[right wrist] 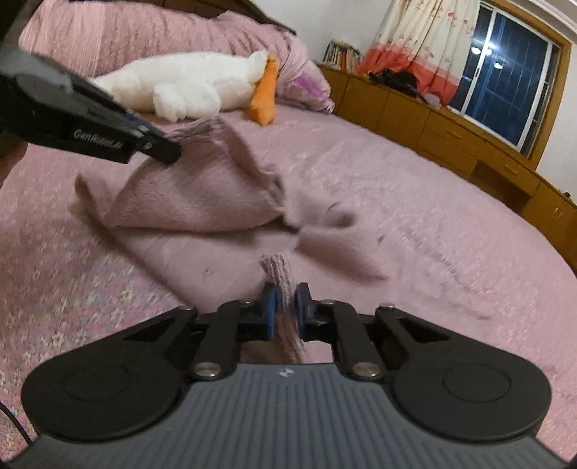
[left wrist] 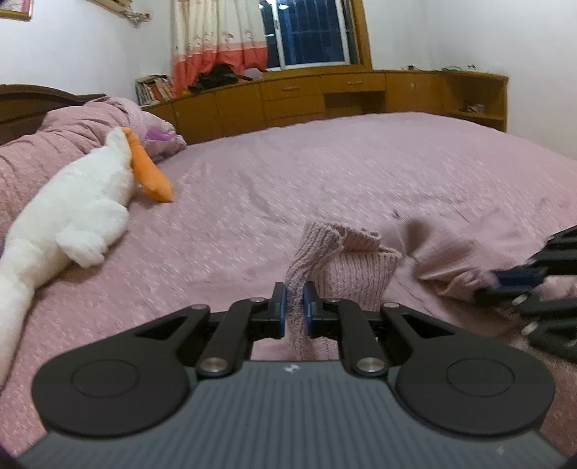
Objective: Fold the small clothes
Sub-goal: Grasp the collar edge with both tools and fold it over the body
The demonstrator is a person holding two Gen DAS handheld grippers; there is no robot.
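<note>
One pink knitted garment (left wrist: 346, 267) lies on one bed (left wrist: 288, 173). Two grippers are in view, the left gripper (left wrist: 295, 306) and the right gripper (right wrist: 286, 306). One white plush toy (left wrist: 72, 209) lies there, beside what looks like one pillow (left wrist: 158, 133), blurred. One window (left wrist: 310, 32), one curtain (left wrist: 216, 39).
</note>
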